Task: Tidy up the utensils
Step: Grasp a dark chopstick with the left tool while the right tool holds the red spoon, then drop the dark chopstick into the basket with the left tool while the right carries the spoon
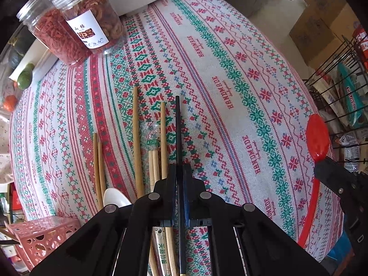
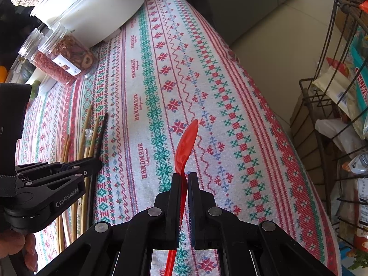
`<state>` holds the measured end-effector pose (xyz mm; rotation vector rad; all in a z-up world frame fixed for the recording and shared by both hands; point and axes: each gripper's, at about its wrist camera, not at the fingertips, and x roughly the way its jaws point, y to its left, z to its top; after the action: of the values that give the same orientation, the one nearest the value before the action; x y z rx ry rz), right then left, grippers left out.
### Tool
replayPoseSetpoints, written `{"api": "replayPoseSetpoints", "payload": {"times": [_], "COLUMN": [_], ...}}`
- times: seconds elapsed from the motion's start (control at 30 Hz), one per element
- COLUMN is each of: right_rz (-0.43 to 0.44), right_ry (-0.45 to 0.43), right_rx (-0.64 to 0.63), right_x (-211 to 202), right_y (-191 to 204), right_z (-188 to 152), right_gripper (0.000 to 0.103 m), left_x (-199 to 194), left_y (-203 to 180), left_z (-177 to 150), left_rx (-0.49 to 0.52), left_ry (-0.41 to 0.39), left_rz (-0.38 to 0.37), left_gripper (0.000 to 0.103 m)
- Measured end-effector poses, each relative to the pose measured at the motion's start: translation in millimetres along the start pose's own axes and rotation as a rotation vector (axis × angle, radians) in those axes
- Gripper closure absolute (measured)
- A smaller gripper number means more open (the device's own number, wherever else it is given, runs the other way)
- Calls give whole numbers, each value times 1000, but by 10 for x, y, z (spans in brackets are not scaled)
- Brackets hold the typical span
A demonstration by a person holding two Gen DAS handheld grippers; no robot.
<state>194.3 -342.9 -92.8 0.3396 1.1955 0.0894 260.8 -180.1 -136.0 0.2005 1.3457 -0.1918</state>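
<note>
Chopsticks are what we are sorting with the left hand-held gripper [image 1: 180,172]: in the left wrist view its two fingers are pressing together on a single black chopstick [image 1: 177,133], which is running straight ahead between them and back beneath the hand-held gripper. Just to the left of those fingers, wooden chopsticks [image 1: 136,138] are lying roughly parallel on the worktop [image 1: 230,69], some of them over a clear wrapper, with a white spoon [image 1: 115,197] beside them at the near left. Lower left of the hand-held gripper we are seeing a pink perforated basket [image 1: 41,234], and no utensils are showing in the part visible. Far ahead to the left two jars of dried food [image 1: 76,30] are standing.

Moving to the right wrist view, the right hand-held gripper [image 2: 182,179] is pinching a red spoon [image 2: 186,142] by its neck, the bowl pointing forward above the cloth and the handle passing back under the fingers. Off to its left the left hand-held gripper is holding the black chopstick beside the wooden ones. A wire rack [image 2: 326,105] is standing off to the right, beyond the worktop edge.

We are judging the job to be at an early stage: two utensils are in hand, while the wooden chopsticks and white spoon are waiting loose.
</note>
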Motion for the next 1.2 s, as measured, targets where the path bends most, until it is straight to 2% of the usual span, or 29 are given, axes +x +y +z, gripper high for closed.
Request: {"api": "replayPoseSetpoints", "payload": {"times": [0.13,0.33,0.57,0.93,1.07,1.2], "right_rz": [5,29,86,141,144,157], "right_ry": [-34,-117,-244,-417,-473,-496], "right_rx": [-4,-17,-43,-141,-181,-212], "right_x": [-97,-344,-713,-1087,-1136,-1128], "right_y": [44,171,463,1068,1295,1508], "right_z": [-22,-90,-237,-455,-487,-517], "right_gripper": [100,100,100,100,100,100], "left_x": [-307,-931,-1596,-2740,-3007,-3110], "left_y": [-6,185,491,1085,1302,1510], "left_z": [-246,-673,-1236,-1853,-2025,-2107], "left_rx": [1,3,7,-89,-127,-159], "left_ry": [-114,-293,-521,-878,-969,-999], "left_rz": [-44,-108,-110,-163,-152,-117], "left_gripper": [98,98,98,98,98,98]}}
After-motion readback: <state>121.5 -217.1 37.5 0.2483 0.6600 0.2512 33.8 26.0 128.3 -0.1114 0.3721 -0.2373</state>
